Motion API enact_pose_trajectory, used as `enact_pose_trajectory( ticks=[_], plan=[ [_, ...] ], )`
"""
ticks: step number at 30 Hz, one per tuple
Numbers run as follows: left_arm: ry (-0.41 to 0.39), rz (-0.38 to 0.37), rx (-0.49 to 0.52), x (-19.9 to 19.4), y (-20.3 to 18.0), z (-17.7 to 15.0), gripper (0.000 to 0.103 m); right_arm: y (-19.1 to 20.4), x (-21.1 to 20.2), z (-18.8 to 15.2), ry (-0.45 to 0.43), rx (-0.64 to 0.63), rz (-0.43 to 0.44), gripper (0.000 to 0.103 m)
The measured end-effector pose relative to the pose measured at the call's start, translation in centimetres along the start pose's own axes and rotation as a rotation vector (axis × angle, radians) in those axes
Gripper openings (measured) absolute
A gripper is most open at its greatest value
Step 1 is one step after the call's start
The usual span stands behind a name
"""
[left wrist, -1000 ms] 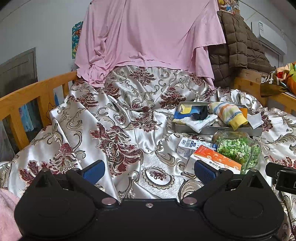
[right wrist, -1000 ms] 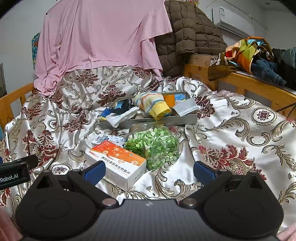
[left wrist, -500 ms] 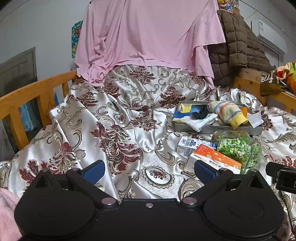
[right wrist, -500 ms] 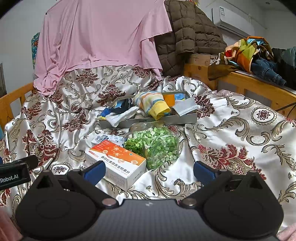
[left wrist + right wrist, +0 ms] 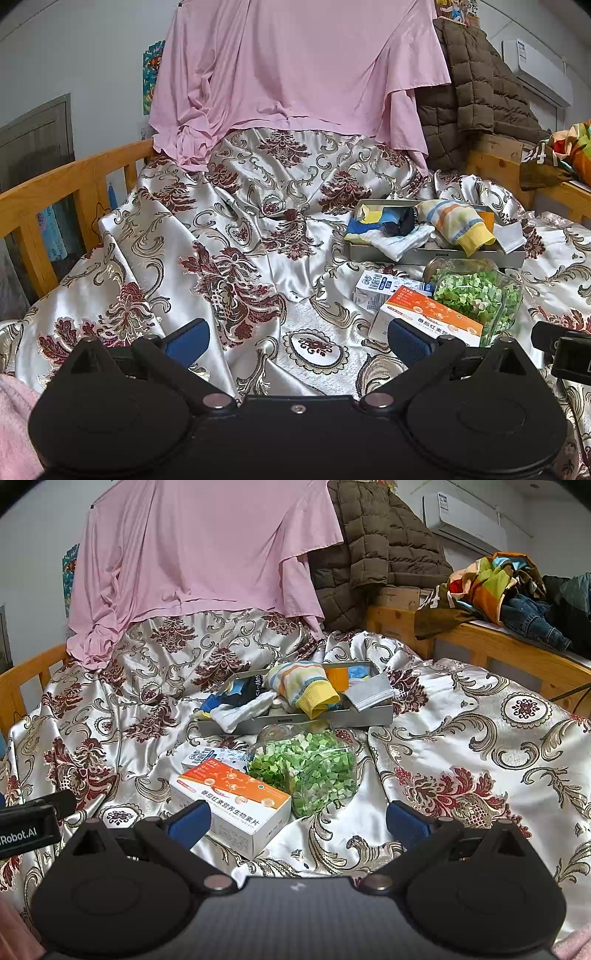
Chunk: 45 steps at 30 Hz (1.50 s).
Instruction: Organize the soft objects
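Right wrist view puts your target dead ahead: the grey tray (image 5: 295, 722) of soft things lies far of the right gripper (image 5: 298, 818), beyond the orange box (image 5: 231, 797) and the bag of green pieces (image 5: 306, 766), its long axis running left to right; the striped sock (image 5: 301, 686) drapes over its near rim, the white cloth (image 5: 240, 712) spills at its left end. From the left gripper (image 5: 298, 338) the tray (image 5: 436, 254) sits far and to the right, so your right hand is the nearer (a judgement from both views); reach over the box, not through it. Both claws stand wide apart, holding nothing. Against the earlier frames nothing has shifted; both grippers hover where they were.
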<state>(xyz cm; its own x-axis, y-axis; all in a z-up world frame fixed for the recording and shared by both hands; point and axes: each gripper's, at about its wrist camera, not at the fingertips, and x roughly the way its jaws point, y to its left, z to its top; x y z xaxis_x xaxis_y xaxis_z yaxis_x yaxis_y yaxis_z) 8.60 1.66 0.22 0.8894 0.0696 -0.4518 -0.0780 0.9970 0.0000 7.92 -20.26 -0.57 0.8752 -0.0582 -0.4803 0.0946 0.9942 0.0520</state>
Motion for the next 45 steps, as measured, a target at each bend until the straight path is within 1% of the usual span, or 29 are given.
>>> enact_pose_trajectory(
  ticks=[12,19,23,27,30,45],
  plan=[
    [0.003,0.001,0.002,0.01,-0.01,-0.06,0.102,-0.04,-0.01,0.05,0.001,0.000,0.000,0.103],
    [0.014,-0.002,0.030,-0.09,-0.20,-0.95,0.102,-0.06,-0.01,0.07,0.001,0.000,0.001,0.103],
    [0.032,0.005,0.027,-0.05,-0.15,-0.96,0.102,-0.07,-0.01,0.06,0.002,0.000,0.001,0.103],
    [0.052,0.033,0.014,0.06,0.11,-0.77,0.102,-0.05,-0.01,0.08,0.002,0.001,0.000,0.103],
    [0.066,0.033,0.001,-0.06,0.39,-0.76,0.102,-0.06,-0.01,0.11,0.003,0.000,0.001,0.103],
    [0.063,0.035,0.037,0.38,-0.05,0.00,0.102,-0.10,-0.05,0.10,0.005,0.001,0.000,0.103]
  ],
)
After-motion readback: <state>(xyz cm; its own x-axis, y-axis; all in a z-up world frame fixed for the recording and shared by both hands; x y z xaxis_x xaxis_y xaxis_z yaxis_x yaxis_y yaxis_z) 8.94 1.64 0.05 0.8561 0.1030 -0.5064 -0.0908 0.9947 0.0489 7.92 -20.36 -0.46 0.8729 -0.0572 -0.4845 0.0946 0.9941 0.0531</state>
